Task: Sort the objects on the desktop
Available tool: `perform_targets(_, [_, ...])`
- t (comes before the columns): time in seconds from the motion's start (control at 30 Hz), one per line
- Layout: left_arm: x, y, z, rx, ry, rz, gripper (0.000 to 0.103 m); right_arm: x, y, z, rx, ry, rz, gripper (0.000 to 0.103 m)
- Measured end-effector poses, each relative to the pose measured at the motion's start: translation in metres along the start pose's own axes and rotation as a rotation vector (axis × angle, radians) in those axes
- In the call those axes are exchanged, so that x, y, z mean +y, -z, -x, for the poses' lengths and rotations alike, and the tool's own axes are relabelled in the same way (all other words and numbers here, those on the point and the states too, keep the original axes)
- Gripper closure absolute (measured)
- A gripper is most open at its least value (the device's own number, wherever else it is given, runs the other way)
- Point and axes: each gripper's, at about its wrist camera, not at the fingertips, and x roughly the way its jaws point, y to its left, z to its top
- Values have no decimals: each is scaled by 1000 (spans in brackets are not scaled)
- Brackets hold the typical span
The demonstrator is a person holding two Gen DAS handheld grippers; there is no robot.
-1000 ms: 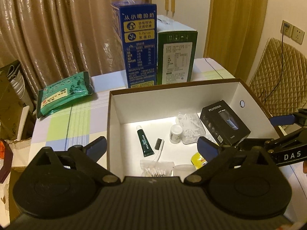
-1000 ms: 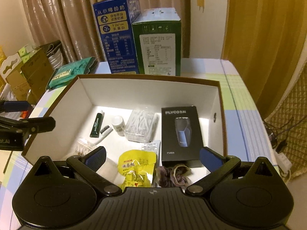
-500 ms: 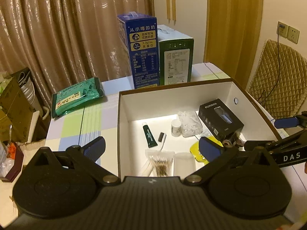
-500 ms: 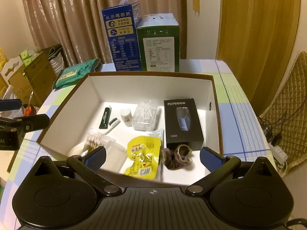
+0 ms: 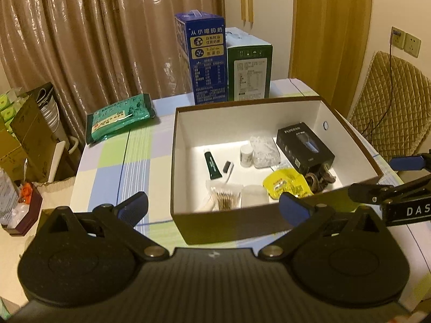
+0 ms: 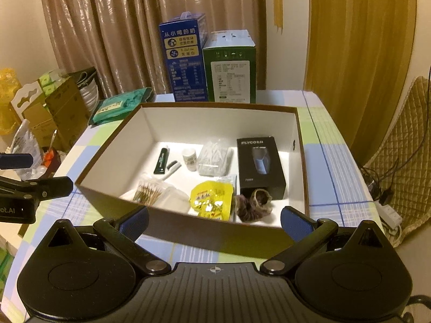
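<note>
Nearest, the left gripper (image 5: 212, 206), black with blue-padded fingers, stands with its jaws spread wide and nothing between them, held before the near wall of the open white-lined cardboard box with brown outside (image 5: 229, 226); the right gripper (image 6: 214, 222), of the same make, is likewise spread wide and empty at the same near wall, further to the right. The box rests on a table under a pastel checked cloth (image 6: 328, 167). Contents, front row inside the box: a clear packet of cotton swabs (image 6: 149, 191), a yellow foil snack pouch (image 6: 211, 200) just beside it, and a brownish fabric hair tie (image 6: 254, 204) at the right, touching the black rectangular shaver carton marked FLYCO (image 6: 260, 165). Next row back: a dark green tube with white cap (image 6: 161, 161), a small white brush with dark bristles (image 6: 172, 168) beside it, a small white round bottle (image 6: 190, 158), and a clear plastic bag of white items (image 6: 215, 157), contents too blurred to tell. Beyond the box, on the cloth: a flat green printed packet (image 5: 120, 117) at far left, then a tall blue milk carton with handle (image 6: 184, 59) and a shorter green carton (image 6: 230, 67) standing upright side by side. Behind all, brown curtains (image 5: 107, 35).
</note>
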Motion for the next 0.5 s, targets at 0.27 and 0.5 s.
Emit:
perform_targets(0.27, [-4, 19, 13, 34, -14, 18, 1, 7, 14, 16, 15, -17, 20, 2])
perform_targets(0.5, [-6, 28, 26, 32, -27, 27, 1, 8, 23, 26, 24, -30, 11, 2])
